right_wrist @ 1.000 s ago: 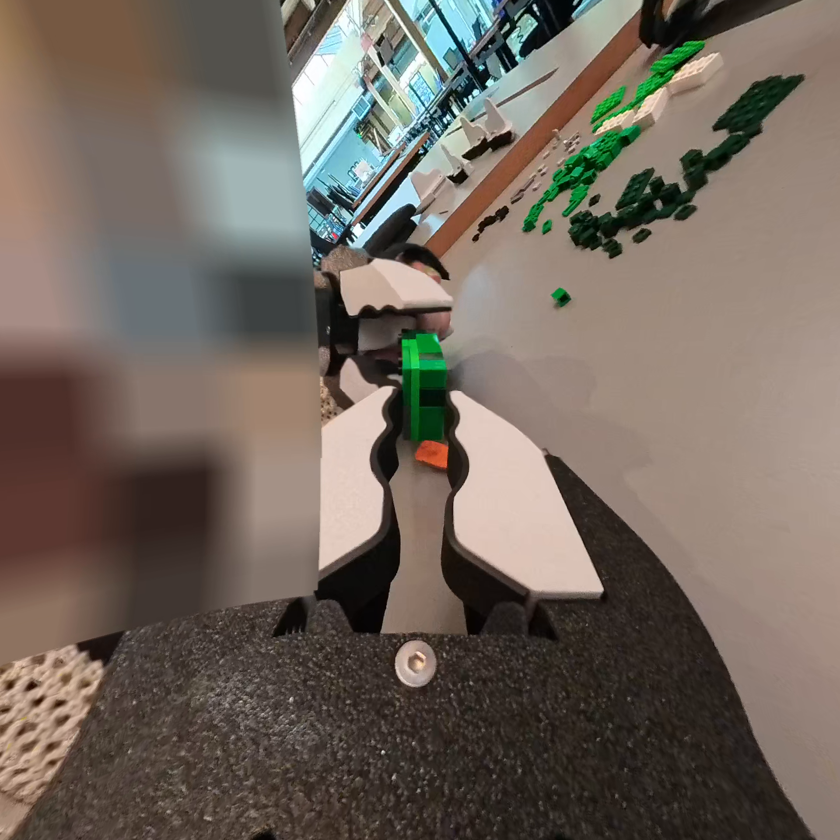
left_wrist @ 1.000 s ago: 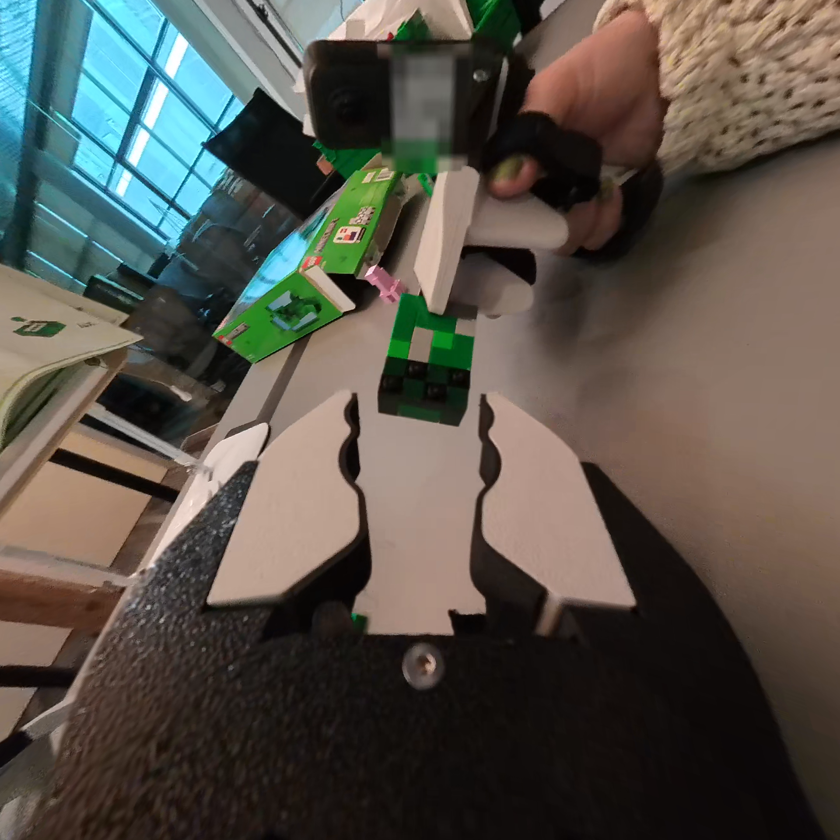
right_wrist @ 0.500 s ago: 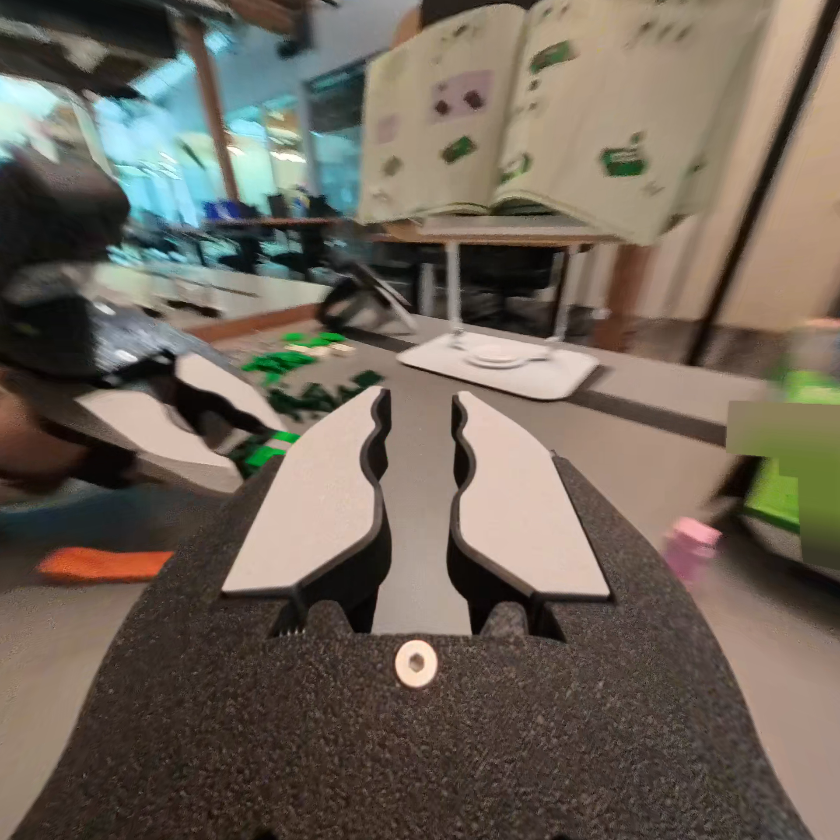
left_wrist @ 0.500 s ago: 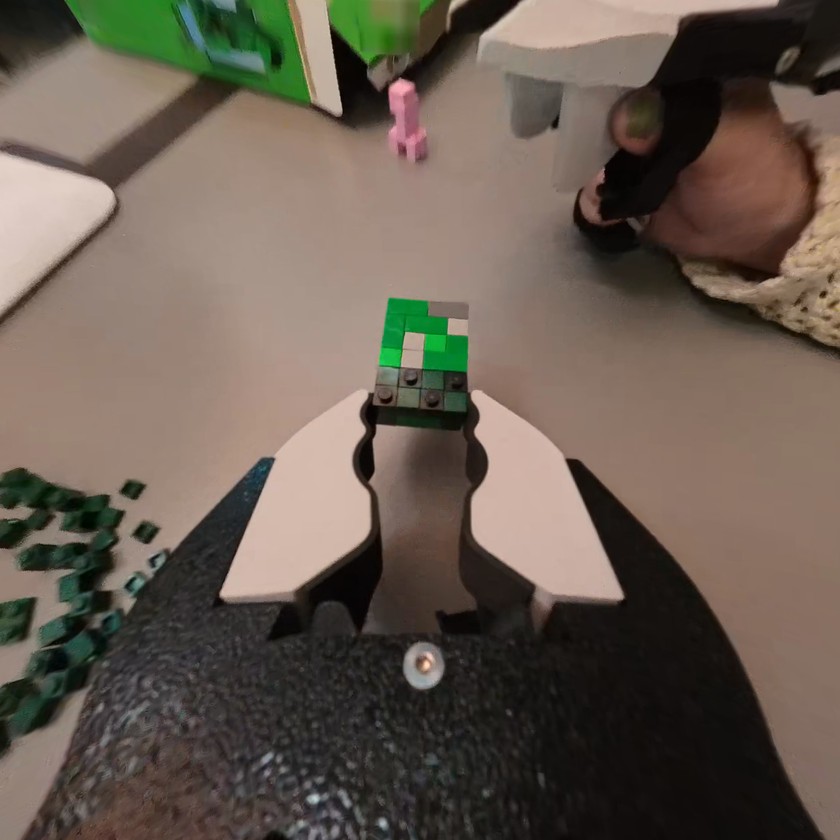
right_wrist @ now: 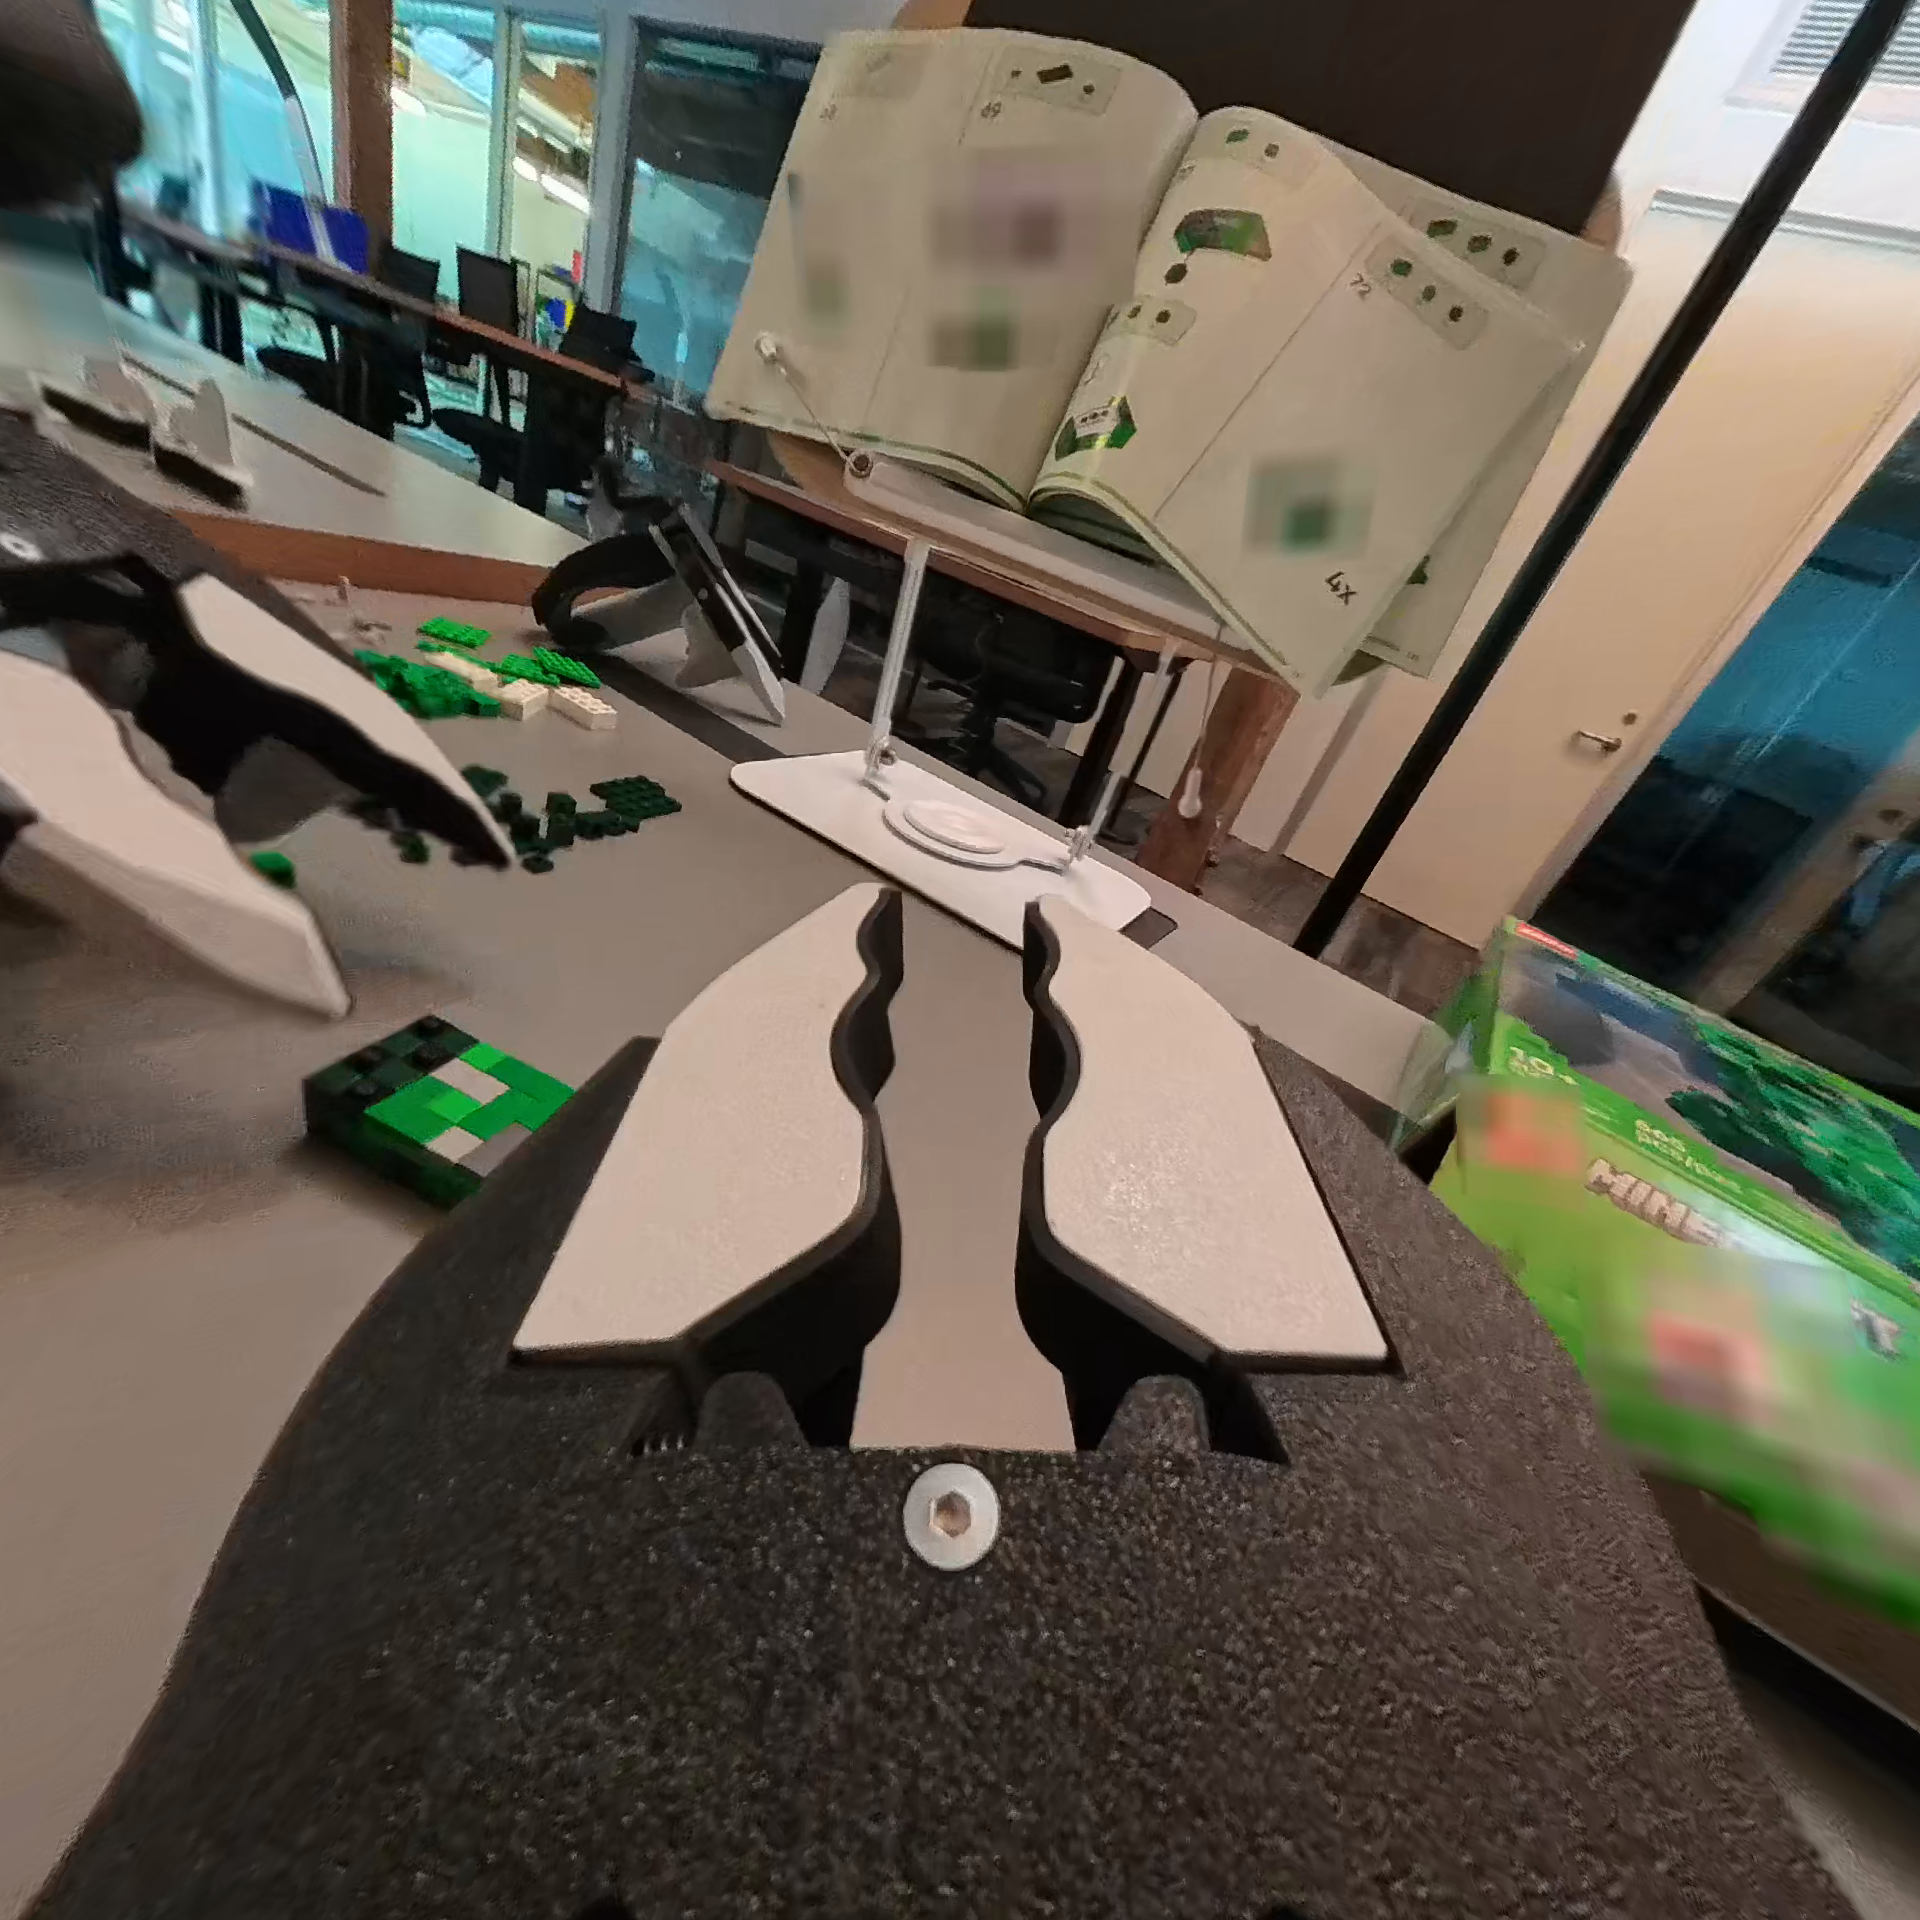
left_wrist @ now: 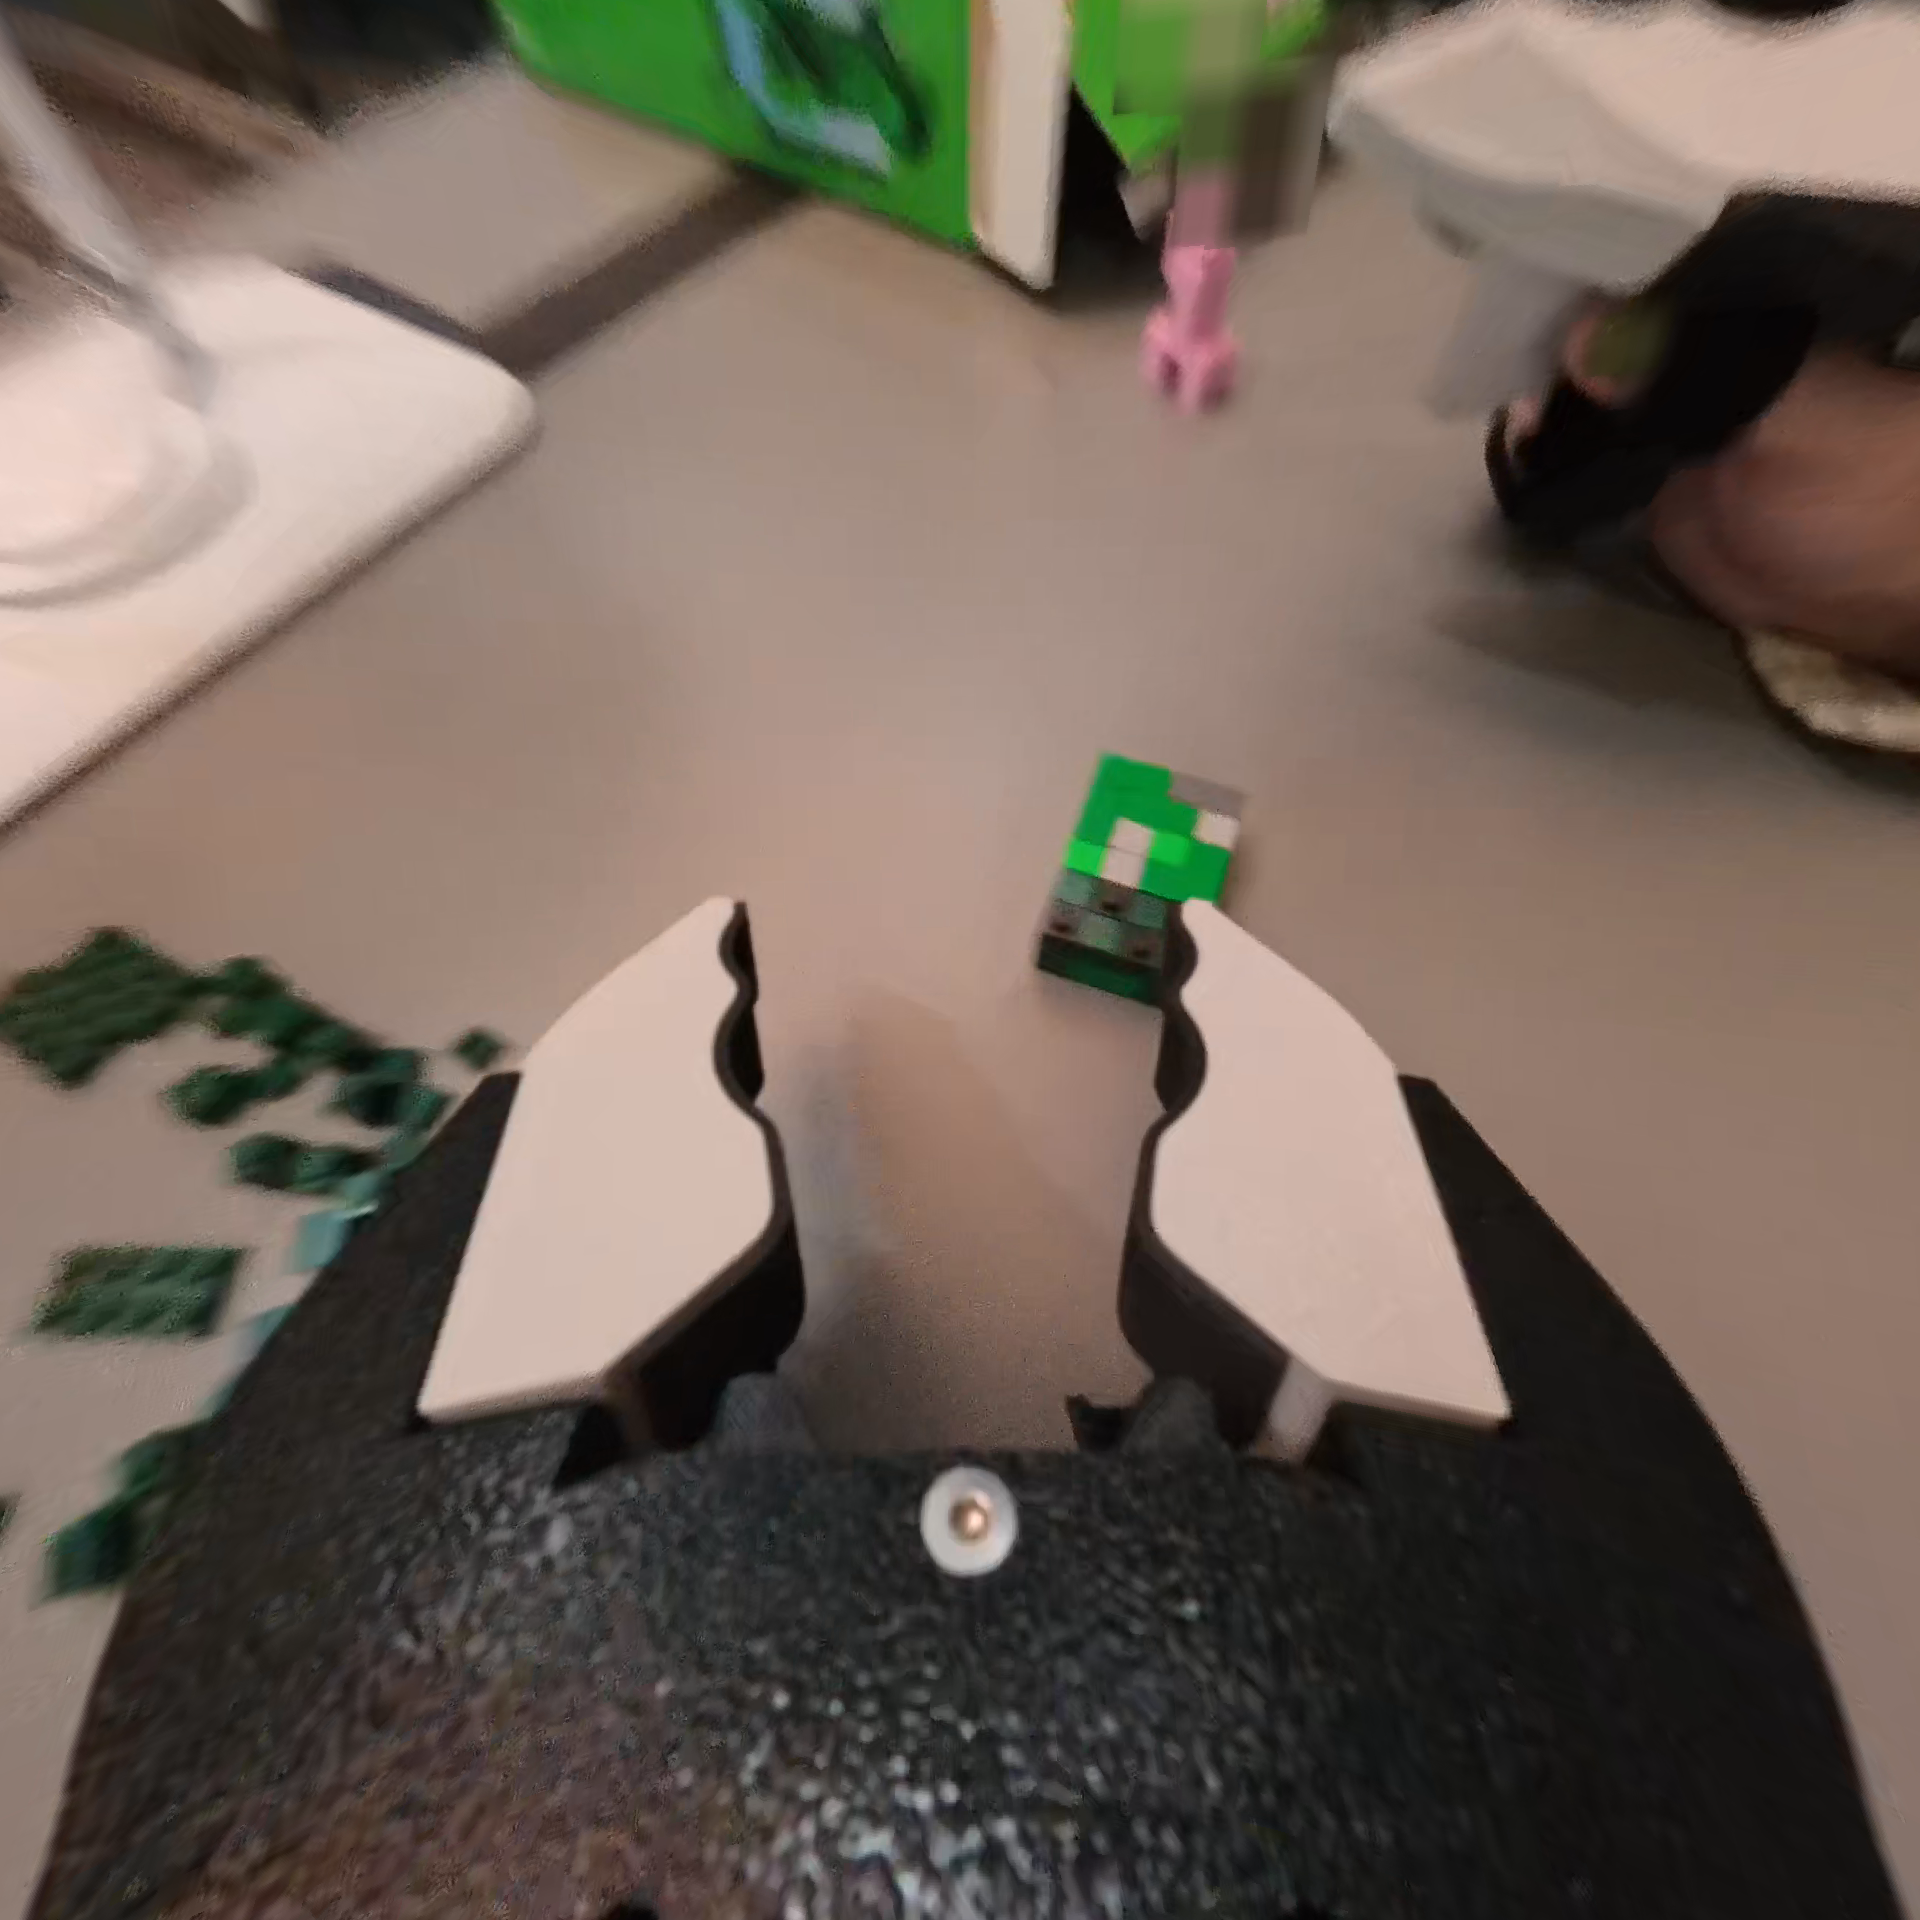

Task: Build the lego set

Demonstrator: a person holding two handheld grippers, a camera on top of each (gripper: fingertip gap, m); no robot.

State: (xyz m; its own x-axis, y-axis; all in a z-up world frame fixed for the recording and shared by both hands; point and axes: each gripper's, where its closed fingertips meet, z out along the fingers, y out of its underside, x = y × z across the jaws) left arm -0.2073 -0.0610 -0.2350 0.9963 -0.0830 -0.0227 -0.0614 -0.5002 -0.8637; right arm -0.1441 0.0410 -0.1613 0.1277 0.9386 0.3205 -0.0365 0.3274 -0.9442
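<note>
table (left_wrist: 831, 623): big grey top, everything sits on it, goes on way past the work spot in the right wrist view (right_wrist: 156, 1299)
instruction book (right_wrist: 1143, 312): open on a white stand (right_wrist: 935, 831) at the back of the table, pages facing this way
lego box (right_wrist: 1714, 1226): bright green, lying at the right edge in the right wrist view; left wrist view has it up top (left_wrist: 831, 104), pretty smeared
left gripper (left_wrist: 961, 935): jaws spread wide, nothing in them, white fingers hanging just over the table; the right finger's tip is right beside the build's near corner, might be touching, too blurry to say. Also shows up at the left of the right wrist view (right_wrist: 405, 904), gaping there too
right gripper (right_wrist: 956, 914): jaws only a narrow slot apart, holding nothing, pointed toward the book stand; left wrist view catches its white fingers top right (left_wrist: 1558, 156)
hand (left_wrist: 1766, 520): on the right gripper, black strap over it, knit cuff at the wrist
green lego build (left_wrist: 1143, 873): small block lying flat on the table, free of both grippers, dark green studded end nearest the left gripper, lighter green, white and grey tiles on top; in the right wrist view it's (right_wrist: 436, 1107) just left of the right gripper's body
loose bricks (right_wrist: 520, 675): greens and a few whites in piles further back; dark green ones (left_wrist: 208, 1039) scattered left of the left gripper
pink figure (left_wrist: 1195, 322): tiny, standing near the box
</note>
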